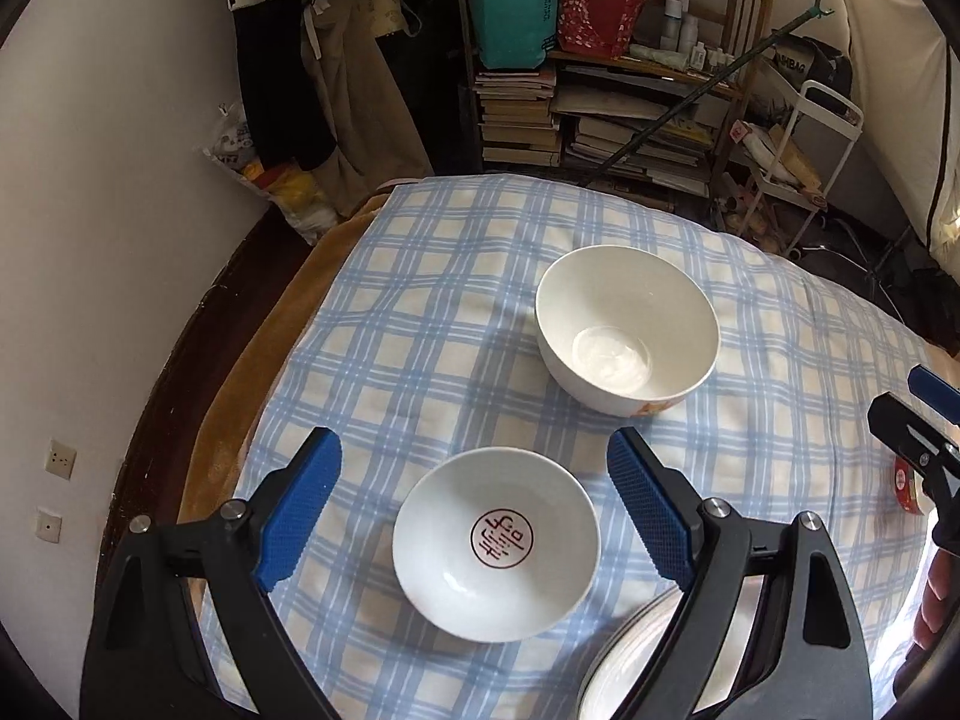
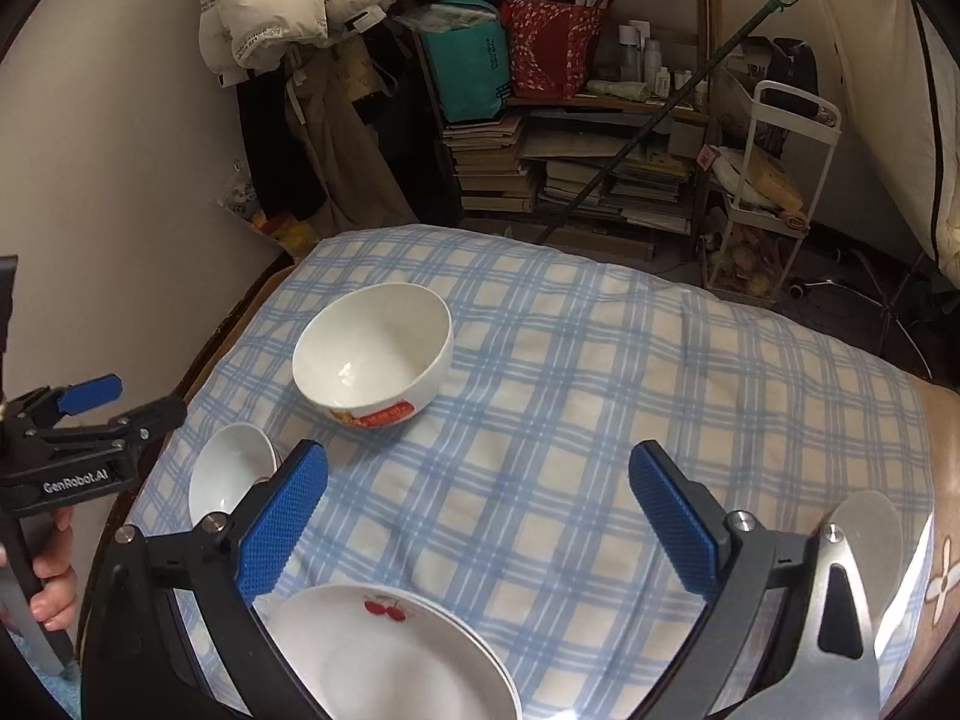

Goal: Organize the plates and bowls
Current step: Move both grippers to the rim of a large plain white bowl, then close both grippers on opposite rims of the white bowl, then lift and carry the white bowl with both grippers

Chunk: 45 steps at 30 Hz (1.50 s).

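Observation:
A small white bowl with a red seal (image 1: 498,543) sits on the blue checked cloth (image 1: 420,312). My left gripper (image 1: 474,441) hovers over it, open, its blue pads clear of the rim. A larger white bowl (image 1: 627,330) with an orange label stands farther back. A white plate (image 1: 630,648) shows behind the right finger. In the right wrist view, my right gripper (image 2: 480,450) is open and empty above the cherry-printed plate (image 2: 390,654). The large bowl (image 2: 372,354) and small bowl (image 2: 231,468) lie to its left, below the left gripper (image 2: 90,414).
The cloth's left edge (image 2: 198,396) drops off toward a white wall. Behind the table stand a crowded bookshelf (image 1: 600,108), hanging clothes (image 1: 312,60), a leaning pole (image 2: 648,126) and a white cart (image 2: 774,192). A small red-labelled item (image 1: 906,486) lies at the right edge.

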Available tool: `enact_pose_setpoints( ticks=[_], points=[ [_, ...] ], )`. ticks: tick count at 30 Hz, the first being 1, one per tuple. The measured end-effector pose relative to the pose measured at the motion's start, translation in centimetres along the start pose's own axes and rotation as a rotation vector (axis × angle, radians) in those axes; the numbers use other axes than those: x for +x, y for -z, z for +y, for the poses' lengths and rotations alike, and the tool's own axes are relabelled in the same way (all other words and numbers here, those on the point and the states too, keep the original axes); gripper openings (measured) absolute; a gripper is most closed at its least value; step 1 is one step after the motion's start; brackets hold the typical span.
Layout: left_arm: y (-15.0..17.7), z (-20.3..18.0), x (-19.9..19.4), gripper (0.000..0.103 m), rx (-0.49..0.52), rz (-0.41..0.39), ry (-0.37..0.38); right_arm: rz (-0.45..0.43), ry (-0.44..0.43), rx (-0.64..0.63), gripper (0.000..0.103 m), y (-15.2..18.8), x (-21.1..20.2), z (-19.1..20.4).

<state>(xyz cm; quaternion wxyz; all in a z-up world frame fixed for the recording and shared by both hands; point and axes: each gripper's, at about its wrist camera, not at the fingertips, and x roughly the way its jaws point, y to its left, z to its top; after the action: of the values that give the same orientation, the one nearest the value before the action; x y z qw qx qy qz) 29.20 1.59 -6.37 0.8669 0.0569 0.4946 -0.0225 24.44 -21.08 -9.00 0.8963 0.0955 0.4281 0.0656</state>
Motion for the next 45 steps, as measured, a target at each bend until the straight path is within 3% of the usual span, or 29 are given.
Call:
enact_pose_setpoints(
  ticks=[5,10,15,17,18,19,21,25,31,35,45],
  points=[
    [-1.9,0.4,2.8,0.089,-0.029,-0.012,0.01,0.009,-0.019,-0.004,0.103,-1.9,3.2,-0.1],
    [-4.2,-0.2,5.8,0.089,-0.02,-0.001,0.006,0.055,-0.053,0.019,0.086,-2.8,6.9,0.1],
    [-5.1,-1.3,9.2,0.089,-0.025,0.029,-0.037,0.1,-0.159,0.12,0.081,-3.2,10.5,-0.6],
    [-5.0,-1.5,10.5,0.088,-0.034,0.048,-0.02,0.123,-0.179,0.155,0.072,-3.3,11.7,-0.8],
    [-4.9,-1.6,11.1,0.08,-0.038,0.061,-0.009,0.139,-0.188,0.167,0.067,-3.4,12.3,-0.8],
    [-4.9,-1.7,11.6,0.063,-0.041,0.074,0.004,0.155,-0.192,0.174,0.062,-3.4,13.0,-0.8],
    [-4.8,-1.7,12.7,0.038,-0.052,0.103,0.04,0.178,-0.189,0.178,0.048,-3.6,14.0,-0.6],
    [-4.5,-1.8,13.8,0.008,-0.111,0.132,0.117,0.232,-0.168,0.179,0.024,-3.6,15.7,-0.2],
    [-4.6,-2.9,13.4,0.006,-0.113,0.143,0.084,0.257,-0.137,0.152,0.018,-3.4,15.7,0.3],
    [-4.7,-3.2,12.2,0.006,-0.116,0.147,0.108,0.243,-0.074,0.11,0.016,-2.8,15.0,0.7],
    [-3.1,-5.9,7.3,0.008,-0.061,0.112,0.166,0.156,-0.045,0.146,0.015,-2.1,8.8,-1.3]
  ],
)
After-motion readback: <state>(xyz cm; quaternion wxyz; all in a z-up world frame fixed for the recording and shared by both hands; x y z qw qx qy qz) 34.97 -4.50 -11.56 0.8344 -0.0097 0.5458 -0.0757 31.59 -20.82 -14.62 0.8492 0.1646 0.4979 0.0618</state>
